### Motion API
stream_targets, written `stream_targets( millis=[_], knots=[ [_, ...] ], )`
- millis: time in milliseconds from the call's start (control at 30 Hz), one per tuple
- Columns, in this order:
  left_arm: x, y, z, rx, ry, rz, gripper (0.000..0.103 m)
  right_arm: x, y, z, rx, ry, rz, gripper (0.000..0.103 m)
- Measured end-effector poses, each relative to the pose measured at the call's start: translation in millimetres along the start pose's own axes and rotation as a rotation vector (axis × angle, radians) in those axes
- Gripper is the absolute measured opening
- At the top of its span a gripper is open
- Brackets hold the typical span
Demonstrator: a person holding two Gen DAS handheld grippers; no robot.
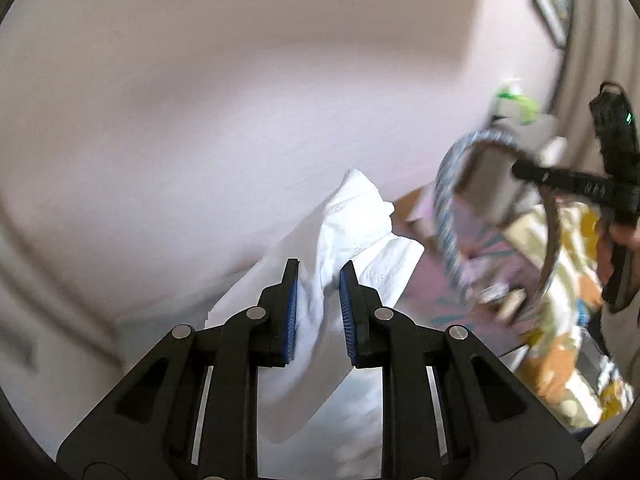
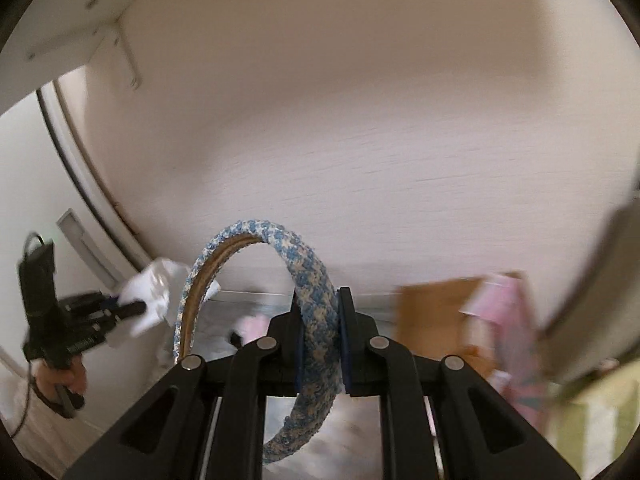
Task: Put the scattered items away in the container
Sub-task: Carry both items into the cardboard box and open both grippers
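Note:
My left gripper [image 1: 319, 270] is shut on a white cloth [image 1: 360, 232] that hangs from its blue pads, held up in the air. It also shows in the right wrist view [image 2: 152, 296] at the left with the left gripper [image 2: 136, 309]. My right gripper [image 2: 319, 300] is shut on a blue-and-cream knitted headband [image 2: 308, 280], which arches up to the left. In the left wrist view the headband [image 1: 444, 196] hangs from the right gripper [image 1: 520, 170] at the right. A brown cardboard box [image 2: 436, 312] sits below to the right.
A pale wall fills both views. A pink patterned item [image 2: 508, 320] lies by the box. A floral yellow and orange fabric [image 1: 568, 280] lies at the right. A framed picture [image 1: 554, 8] hangs at the upper right. A white door frame [image 2: 76, 168] stands at the left.

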State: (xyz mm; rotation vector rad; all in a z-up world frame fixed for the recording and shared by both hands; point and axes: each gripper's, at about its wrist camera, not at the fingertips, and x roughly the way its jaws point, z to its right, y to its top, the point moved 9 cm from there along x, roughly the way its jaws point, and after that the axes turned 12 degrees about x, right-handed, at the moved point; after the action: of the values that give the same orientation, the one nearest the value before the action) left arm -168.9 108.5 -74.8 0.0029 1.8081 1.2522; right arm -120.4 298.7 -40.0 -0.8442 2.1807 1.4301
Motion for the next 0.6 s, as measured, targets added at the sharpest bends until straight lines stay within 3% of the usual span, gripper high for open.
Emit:
stream_targets(
  millis=[167, 300, 433, 600],
  knots=[
    [45.0, 64.4, 79.9, 0.096, -0.163, 0.075, 0.017, -49.7, -18.5, 56.1, 0.071, -0.105, 0.022, 0.013],
    [92.2, 101.4, 125.9, 0.110, -0.251, 0.071, 0.017, -52.7, -31.3, 100.3, 0.133, -0.165, 0.011, 0.013],
    [145.0, 107.9, 155.4, 0.135, -0.256, 0.021, 0.017, -47.3, -49.4, 152.0, 0.214, -0.180, -0.018, 0.013],
    [186.9, 103.3, 171.0, 0.135, -0.241, -0.031, 0.017, -27.2, -62.7, 169.8, 0.234, -0.186, -0.063, 0.013]
  ],
)
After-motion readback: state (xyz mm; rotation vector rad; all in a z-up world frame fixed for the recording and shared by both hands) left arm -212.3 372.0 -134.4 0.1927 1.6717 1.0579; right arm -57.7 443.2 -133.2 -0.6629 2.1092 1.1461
